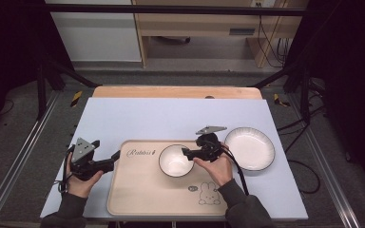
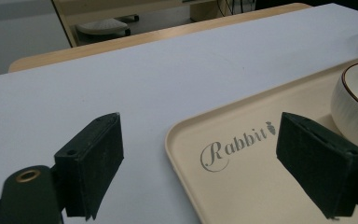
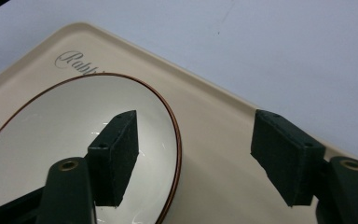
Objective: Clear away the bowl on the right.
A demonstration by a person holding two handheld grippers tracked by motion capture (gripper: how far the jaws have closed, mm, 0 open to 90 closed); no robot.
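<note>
My right gripper (image 3: 193,147) unclenched astride the bowl (image 3: 74,135) rim on the tray (image 3: 223,140); bowl's near side cut off; left gripper (image 2: 198,168) wide, empty, at tray's left edge.

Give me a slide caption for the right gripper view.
Right gripper, jaws open astride the rim of a white bowl on the beige Rabbit tray.

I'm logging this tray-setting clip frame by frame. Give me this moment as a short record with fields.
small bowl: on the beige tray, upright
right gripper: jaws apart, straddling the bowl's rim, one inside, one outside, no pad pressing
left gripper: open, at the tray's left corner
large plate: on the table cover, right of the tray
</note>
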